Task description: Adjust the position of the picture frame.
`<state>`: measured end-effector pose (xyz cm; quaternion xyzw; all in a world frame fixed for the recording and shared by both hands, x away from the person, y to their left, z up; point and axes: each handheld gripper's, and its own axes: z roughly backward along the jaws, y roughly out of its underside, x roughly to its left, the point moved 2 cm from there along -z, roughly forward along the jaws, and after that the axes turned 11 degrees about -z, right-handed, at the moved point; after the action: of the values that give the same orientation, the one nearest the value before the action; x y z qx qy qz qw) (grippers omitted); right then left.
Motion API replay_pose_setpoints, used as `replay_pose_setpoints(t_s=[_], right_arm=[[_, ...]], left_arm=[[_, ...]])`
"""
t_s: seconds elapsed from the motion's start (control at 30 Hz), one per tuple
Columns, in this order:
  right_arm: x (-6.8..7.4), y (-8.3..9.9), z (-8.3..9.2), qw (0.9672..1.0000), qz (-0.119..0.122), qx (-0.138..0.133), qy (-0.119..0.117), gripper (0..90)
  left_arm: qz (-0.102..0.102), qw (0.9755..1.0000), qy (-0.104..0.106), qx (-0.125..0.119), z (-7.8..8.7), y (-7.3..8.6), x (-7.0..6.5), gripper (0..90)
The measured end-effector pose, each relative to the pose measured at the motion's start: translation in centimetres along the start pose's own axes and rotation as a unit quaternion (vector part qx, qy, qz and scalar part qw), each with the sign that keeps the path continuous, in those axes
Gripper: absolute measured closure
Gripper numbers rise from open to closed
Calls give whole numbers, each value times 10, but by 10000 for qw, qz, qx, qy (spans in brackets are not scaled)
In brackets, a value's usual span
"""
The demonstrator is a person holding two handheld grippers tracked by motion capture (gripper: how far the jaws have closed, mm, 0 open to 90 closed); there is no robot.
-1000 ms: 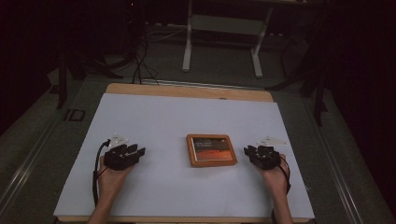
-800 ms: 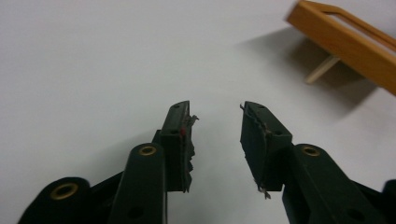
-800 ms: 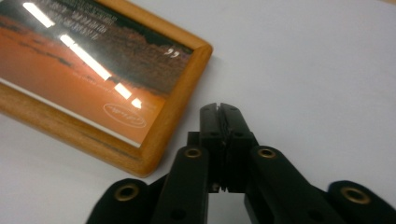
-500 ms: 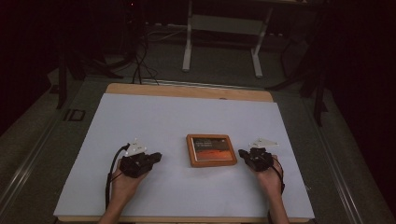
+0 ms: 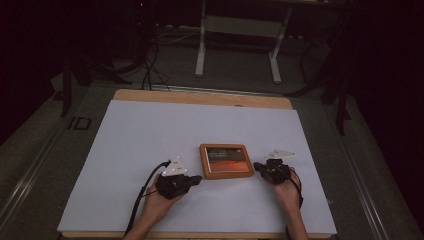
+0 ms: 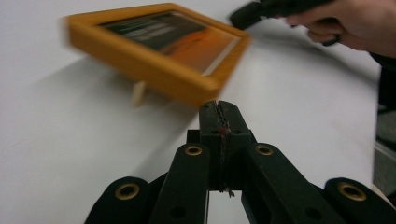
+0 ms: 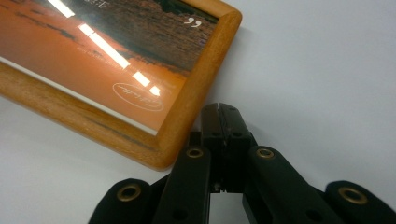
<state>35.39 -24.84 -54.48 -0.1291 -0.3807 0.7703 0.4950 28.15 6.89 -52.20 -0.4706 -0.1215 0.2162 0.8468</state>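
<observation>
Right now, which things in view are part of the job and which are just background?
In the job:
- wooden picture frame, lying flat on the white table
- left tool, jaws shut, tip at the frame's near left corner
- right tool, jaws shut, tip by the frame's right edge

Just about:
- metal stand on the floor behind
- floor cables

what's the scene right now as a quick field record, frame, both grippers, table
thing in hand: wooden picture frame, orange picture under glass, lying on the table
surface: white sheet over a wooden table
left gripper: jaws shut with nothing between them, tip close to the frame's near left corner
right gripper: jaws shut with nothing between them, tip at the frame's right edge
contact: cannot tell whether either tip touches the frame
frame tilt: the left gripper view suggests one side propped on a small stand
</observation>
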Motion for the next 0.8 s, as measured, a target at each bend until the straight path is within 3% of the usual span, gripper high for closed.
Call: replay_pose_setpoints(t_s=[0.1, 0.17, 0.3, 0.47, 0.63, 0.8], right_arm=[[2, 0, -2, 10000, 13, 45, -38, 898], [3, 1, -3, 9999, 40, 83, -71, 899], [4, 1, -3, 9999, 24, 95, -45, 899], [4, 3, -2, 9998, -3, 144, -121, 900], [10, 5, -1, 9994, 142, 214, -218, 900], [23, 6, -3, 9983, 342, 293, -380, 900]], left_arm=[[-197, 9996, 94, 160, -13, -4, -8, 897], [-377, 9986, 1, 369, -20, -5, -11, 897], [-410, 9978, 11, 514, -31, -5, -12, 897], [-269, 9980, -83, 561, -36, -4, -4, 897], [-255, 9978, -221, 577, -31, -3, 3, 897], [19, 9975, -442, 545, -21, 1, 20, 896]])
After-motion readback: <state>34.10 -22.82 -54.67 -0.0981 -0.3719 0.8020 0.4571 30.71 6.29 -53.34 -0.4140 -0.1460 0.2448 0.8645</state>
